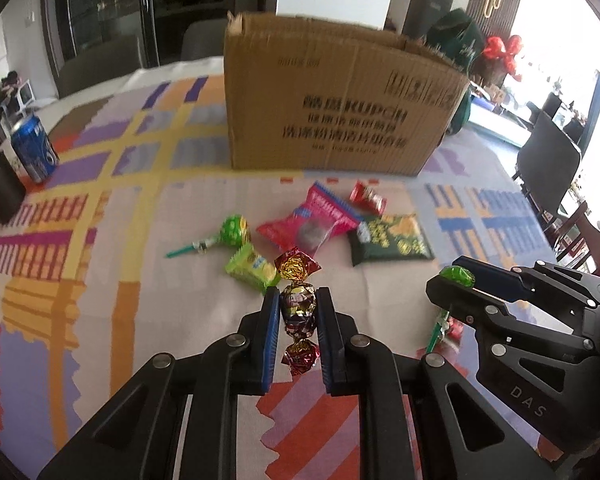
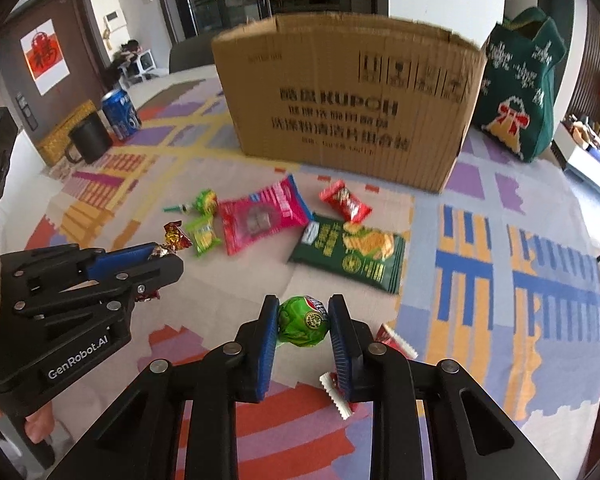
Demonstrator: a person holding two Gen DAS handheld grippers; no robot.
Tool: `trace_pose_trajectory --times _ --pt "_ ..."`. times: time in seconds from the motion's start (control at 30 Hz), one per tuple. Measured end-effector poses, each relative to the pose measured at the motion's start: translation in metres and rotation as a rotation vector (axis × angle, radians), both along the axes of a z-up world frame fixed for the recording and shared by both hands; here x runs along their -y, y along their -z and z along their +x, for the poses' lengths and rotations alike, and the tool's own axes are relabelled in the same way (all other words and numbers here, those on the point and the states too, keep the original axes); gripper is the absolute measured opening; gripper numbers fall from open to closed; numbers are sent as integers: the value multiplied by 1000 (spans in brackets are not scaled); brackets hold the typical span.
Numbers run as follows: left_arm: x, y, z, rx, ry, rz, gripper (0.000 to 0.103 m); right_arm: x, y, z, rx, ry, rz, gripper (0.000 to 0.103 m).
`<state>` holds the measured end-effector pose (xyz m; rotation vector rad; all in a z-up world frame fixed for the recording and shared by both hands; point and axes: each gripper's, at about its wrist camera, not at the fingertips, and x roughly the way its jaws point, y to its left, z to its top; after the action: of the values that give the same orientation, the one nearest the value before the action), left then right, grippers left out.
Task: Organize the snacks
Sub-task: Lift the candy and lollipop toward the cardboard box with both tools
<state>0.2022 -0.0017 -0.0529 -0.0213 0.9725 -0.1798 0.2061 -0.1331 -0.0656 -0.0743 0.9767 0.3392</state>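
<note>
Left wrist view
Surface: a table under a cloth (image 1: pixel 100 208) patterned in purple, yellow and orange blocks; dark doors and a bright window stand behind.
Left gripper (image 1: pixel 298 312): pads closed on a foil-wrapped candy (image 1: pixel 298 306), held clear of the cloth.
Right gripper (image 1: pixel 458 280): at right, clamped on a green lollipop (image 1: pixel 458 276).
Around: a cardboard box (image 1: pixel 332 108) stands at the back; a pink packet (image 1: pixel 312 220), a green lollipop on the cloth (image 1: pixel 234 230) and a dark green chip bag (image 1: pixel 392 238) lie before it. A blue can (image 1: pixel 34 148) stands far left.

Right wrist view
Right gripper (image 2: pixel 304 322): pads shut on the green lollipop (image 2: pixel 304 322).
Left gripper (image 2: pixel 164 254): at left, gripping the foil-wrapped candy (image 2: pixel 176 238).
Around: a black mug (image 2: pixel 90 142) beside the blue can (image 2: pixel 122 114); a green knitted bag (image 2: pixel 520 92) right of the cardboard box (image 2: pixel 348 100). A red-and-white wrapper (image 2: pixel 396 344) lies partly hidden behind the right finger.
</note>
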Motion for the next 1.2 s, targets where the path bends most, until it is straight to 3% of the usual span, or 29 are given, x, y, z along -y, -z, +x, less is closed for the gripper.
trace_pose_trajectory --times 0.63,1.2 --pt "1 -72 19 189 2 16 19 5 -65 16 185 34 62 27" --pt "4 -124 64 315 7 38 19 13 -111 67 304 76 78 27"
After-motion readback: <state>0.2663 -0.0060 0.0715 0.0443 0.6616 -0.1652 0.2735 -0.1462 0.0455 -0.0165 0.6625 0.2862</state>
